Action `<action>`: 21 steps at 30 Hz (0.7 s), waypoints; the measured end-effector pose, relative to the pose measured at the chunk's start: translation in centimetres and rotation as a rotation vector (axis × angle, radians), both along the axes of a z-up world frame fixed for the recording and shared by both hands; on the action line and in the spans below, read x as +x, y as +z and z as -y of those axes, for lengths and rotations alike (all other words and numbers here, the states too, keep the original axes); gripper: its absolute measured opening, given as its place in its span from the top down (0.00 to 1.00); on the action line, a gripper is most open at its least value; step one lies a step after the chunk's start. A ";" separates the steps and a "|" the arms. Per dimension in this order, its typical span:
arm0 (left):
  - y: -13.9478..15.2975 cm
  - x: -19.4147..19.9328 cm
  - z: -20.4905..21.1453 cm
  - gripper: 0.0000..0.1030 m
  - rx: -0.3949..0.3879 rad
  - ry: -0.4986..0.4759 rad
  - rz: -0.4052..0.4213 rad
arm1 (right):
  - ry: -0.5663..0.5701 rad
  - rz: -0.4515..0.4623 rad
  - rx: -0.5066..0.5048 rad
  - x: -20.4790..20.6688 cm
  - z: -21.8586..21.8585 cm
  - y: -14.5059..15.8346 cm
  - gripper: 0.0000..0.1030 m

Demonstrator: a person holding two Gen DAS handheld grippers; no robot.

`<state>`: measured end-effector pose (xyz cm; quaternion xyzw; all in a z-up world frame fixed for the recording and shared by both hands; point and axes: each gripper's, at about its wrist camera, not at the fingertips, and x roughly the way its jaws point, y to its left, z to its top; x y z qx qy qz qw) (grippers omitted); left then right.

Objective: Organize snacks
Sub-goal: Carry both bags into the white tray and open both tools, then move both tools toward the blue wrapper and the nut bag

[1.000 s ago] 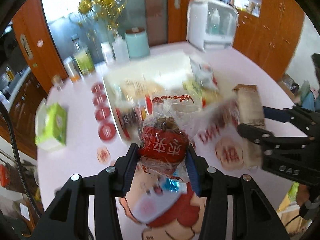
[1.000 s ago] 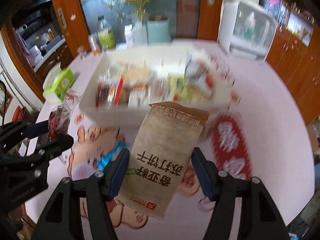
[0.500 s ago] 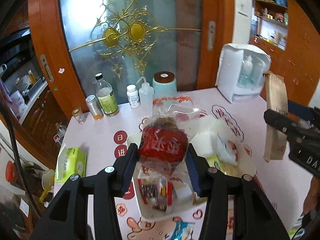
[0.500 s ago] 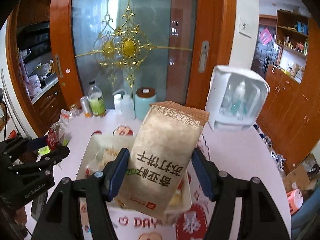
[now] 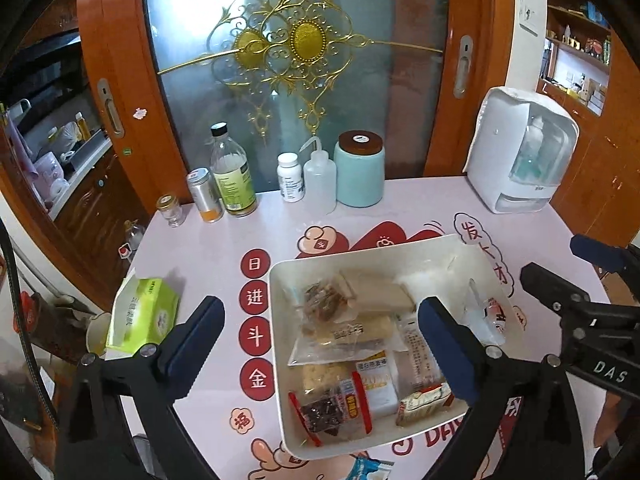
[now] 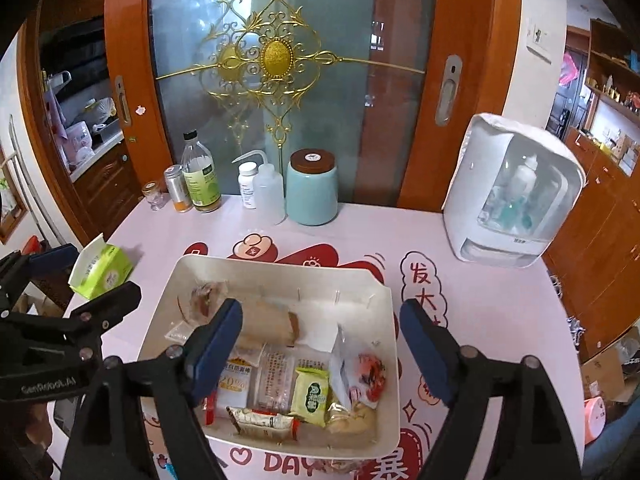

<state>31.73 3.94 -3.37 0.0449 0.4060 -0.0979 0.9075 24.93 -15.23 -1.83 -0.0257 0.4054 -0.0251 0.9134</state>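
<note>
Claws (image 5: 320, 344) (image 6: 320, 352) agape over snack tray (image 6: 276, 276)

Pale pink round worktop (image 5: 400, 216) with red cartoon print, frosted glass sliding door (image 6: 260, 80) with gold scrollwork in orange wood frame beyond the grippers, wooden cabinets (image 6: 600, 220) to the right, kitchen counter (image 5: 68, 152) to the left, soft daylight through glass

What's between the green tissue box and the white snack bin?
Left wrist view: bare tabletop with four red printed circles between the tissue box and the bin.
</note>
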 end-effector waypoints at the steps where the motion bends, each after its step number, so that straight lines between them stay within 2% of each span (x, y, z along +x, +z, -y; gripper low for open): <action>1: 0.0 -0.1 -0.1 0.06 0.002 0.000 0.002 | -0.001 -0.003 0.003 -0.1 0.1 0.0 0.21; 13: 1.6 -3.2 0.0 0.06 0.009 -0.012 0.045 | -0.036 -0.001 0.015 -3.0 2.0 0.3 0.21; 21: 1.1 -6.7 0.4 0.06 0.039 -0.039 0.059 | -0.049 -0.008 0.024 -6.1 3.0 -0.3 0.21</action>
